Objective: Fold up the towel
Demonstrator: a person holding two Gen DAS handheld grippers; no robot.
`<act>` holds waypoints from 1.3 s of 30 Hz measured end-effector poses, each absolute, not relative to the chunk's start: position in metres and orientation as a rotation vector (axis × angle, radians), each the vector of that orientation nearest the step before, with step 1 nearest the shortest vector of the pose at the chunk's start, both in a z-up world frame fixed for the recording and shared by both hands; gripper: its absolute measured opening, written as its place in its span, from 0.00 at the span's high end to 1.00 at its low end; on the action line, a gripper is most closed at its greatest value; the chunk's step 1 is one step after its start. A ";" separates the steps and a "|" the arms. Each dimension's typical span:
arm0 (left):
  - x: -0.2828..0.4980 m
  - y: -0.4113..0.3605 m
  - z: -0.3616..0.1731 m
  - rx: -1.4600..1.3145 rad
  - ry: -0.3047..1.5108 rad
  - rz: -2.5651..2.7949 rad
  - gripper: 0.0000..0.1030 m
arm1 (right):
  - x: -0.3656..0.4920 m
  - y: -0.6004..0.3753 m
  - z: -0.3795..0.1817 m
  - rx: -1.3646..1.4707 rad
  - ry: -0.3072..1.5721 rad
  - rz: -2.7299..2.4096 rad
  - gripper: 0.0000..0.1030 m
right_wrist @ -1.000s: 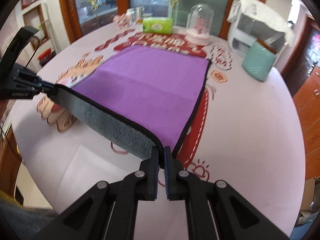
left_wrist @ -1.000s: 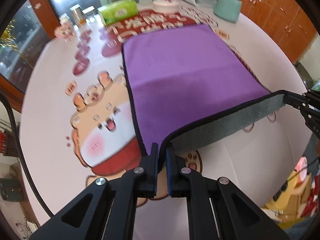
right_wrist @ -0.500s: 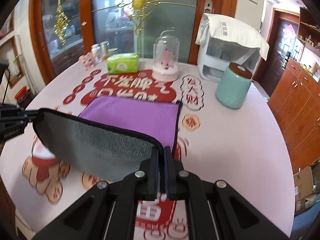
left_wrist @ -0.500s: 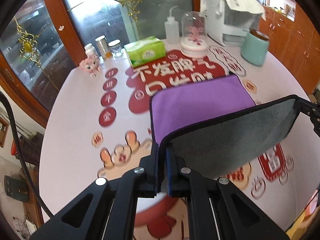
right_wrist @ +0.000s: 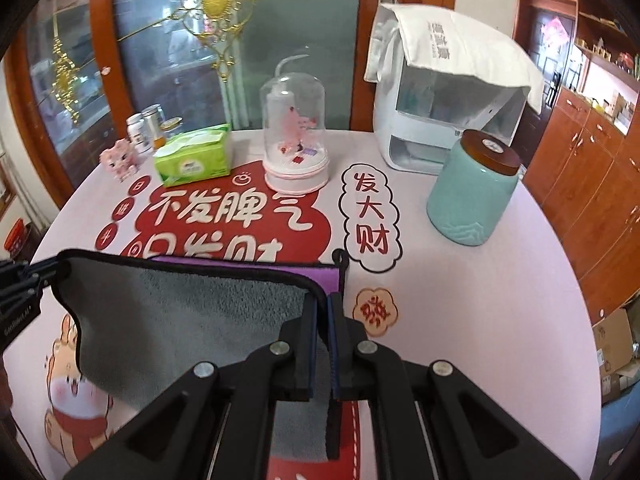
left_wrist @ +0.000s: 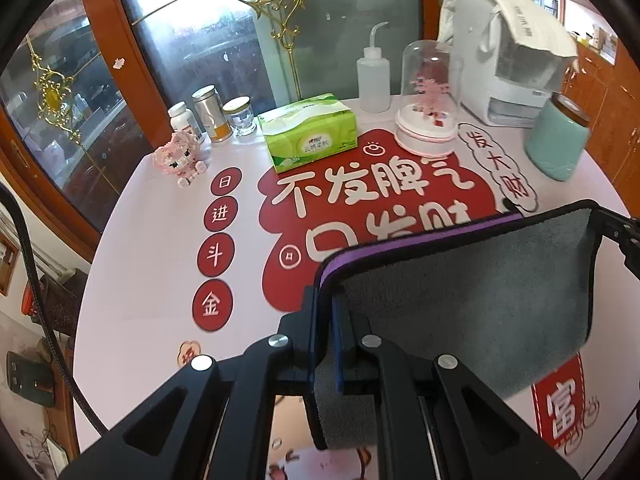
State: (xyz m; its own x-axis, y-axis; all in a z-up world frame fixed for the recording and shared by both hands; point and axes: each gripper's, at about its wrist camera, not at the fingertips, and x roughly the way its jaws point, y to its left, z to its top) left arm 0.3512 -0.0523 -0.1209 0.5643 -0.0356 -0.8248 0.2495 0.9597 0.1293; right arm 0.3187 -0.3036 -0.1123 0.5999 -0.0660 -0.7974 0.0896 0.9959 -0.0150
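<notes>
The towel [left_wrist: 472,304] is purple on one face and grey on the other, with a black hem. Its near edge is lifted and carried over toward the far edge, so the grey underside [right_wrist: 192,312] faces me. Only a thin purple strip [right_wrist: 248,266] shows beyond it. My left gripper [left_wrist: 326,300] is shut on the towel's left near corner. My right gripper [right_wrist: 323,308] is shut on the right near corner. Each gripper shows at the edge of the other's view, the right one [left_wrist: 616,232] and the left one [right_wrist: 24,280].
On the round printed table [left_wrist: 160,240] beyond the towel stand a green tissue box [left_wrist: 308,132], a glass dome ornament [right_wrist: 295,136], a squeeze bottle [left_wrist: 373,72], a teal jar [right_wrist: 472,192], a white appliance [right_wrist: 444,108], small jars [left_wrist: 212,114] and a pink toy [left_wrist: 180,158].
Both grippers have carried the towel's near edge up and forward over the purple face. The purple area in view has shrunk to a thin strip at the far edge.
</notes>
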 end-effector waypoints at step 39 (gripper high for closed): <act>0.438 -0.065 -0.202 0.146 1.093 -0.109 0.95 | 0.407 -0.314 -0.192 0.106 1.076 -0.151 0.95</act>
State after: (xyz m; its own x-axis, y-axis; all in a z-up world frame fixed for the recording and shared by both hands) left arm 0.4383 -0.0650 -0.2017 0.4561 -0.0162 -0.8898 0.1597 0.9851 0.0639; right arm 0.4067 -0.3138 -0.1919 0.4657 -0.0710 -0.8821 0.1744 0.9846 0.0129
